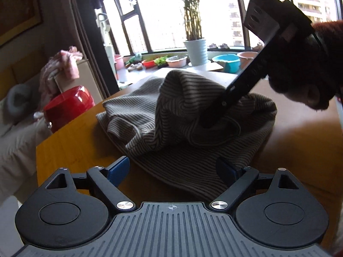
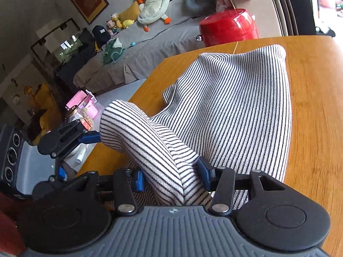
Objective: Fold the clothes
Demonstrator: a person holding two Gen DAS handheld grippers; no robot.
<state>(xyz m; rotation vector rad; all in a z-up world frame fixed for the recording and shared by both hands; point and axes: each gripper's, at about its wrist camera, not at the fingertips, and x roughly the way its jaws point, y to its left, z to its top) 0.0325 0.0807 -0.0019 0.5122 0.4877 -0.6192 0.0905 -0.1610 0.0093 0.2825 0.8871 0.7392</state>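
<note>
A striped knit garment (image 1: 188, 115) lies bunched on the wooden table (image 1: 72, 147). My left gripper (image 1: 173, 171) is open and empty, its blue pads either side of the garment's near edge. My right gripper (image 1: 216, 117) reaches down into the pile from the upper right. In the right wrist view the right gripper (image 2: 171, 177) is shut on a thick fold of the garment (image 2: 231, 111) and holds it raised. The rest of the garment spreads flat beyond it. The left gripper (image 2: 90, 138) shows at the left, open.
A red pot (image 2: 229, 29) stands off the table's far corner, also in the left wrist view (image 1: 68, 105). A sofa with plush toys (image 2: 152, 4) lies beyond. Plant pots and basins (image 1: 195, 51) line the window. The table edge (image 2: 137, 90) runs along the left.
</note>
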